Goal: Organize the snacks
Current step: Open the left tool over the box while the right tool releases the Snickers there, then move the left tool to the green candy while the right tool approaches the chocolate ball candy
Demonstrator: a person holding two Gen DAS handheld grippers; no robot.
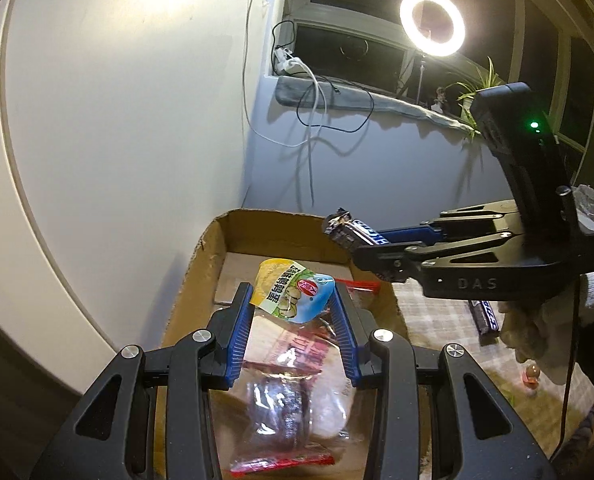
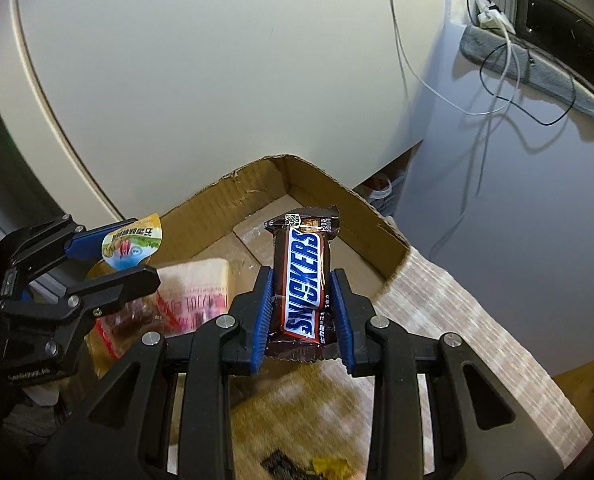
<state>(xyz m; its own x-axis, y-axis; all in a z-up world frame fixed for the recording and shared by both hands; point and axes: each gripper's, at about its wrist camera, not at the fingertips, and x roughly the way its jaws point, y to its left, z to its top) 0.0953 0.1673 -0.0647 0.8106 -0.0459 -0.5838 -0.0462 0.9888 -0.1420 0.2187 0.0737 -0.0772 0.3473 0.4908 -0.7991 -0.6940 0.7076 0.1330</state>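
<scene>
My left gripper [image 1: 292, 294] is shut on a small snack packet [image 1: 287, 286] with a yellow, green and blue label, held over an open cardboard box [image 1: 221, 248]. Under it in the box lies a clear zip bag of snacks [image 1: 293, 392]. My right gripper [image 2: 301, 276] is shut on a brown Snickers bar [image 2: 303, 280], which stands up between the blue pads near the box's edge [image 2: 377, 216]. From the left wrist, the right gripper [image 1: 361, 244] comes in from the right with the bar [image 1: 351, 230] above the box's far right corner. From the right wrist, the left gripper [image 2: 133, 258] holds its packet [image 2: 133, 244] at the left.
A checkered cloth [image 1: 437, 312] covers the table right of the box; a second Snickers bar [image 1: 485, 316] and a small reddish sweet [image 1: 531, 372] lie on it. A gloved hand [image 1: 529, 332] holds the right gripper. Loose wrappers [image 2: 325, 466] lie near. Walls stand close behind the box.
</scene>
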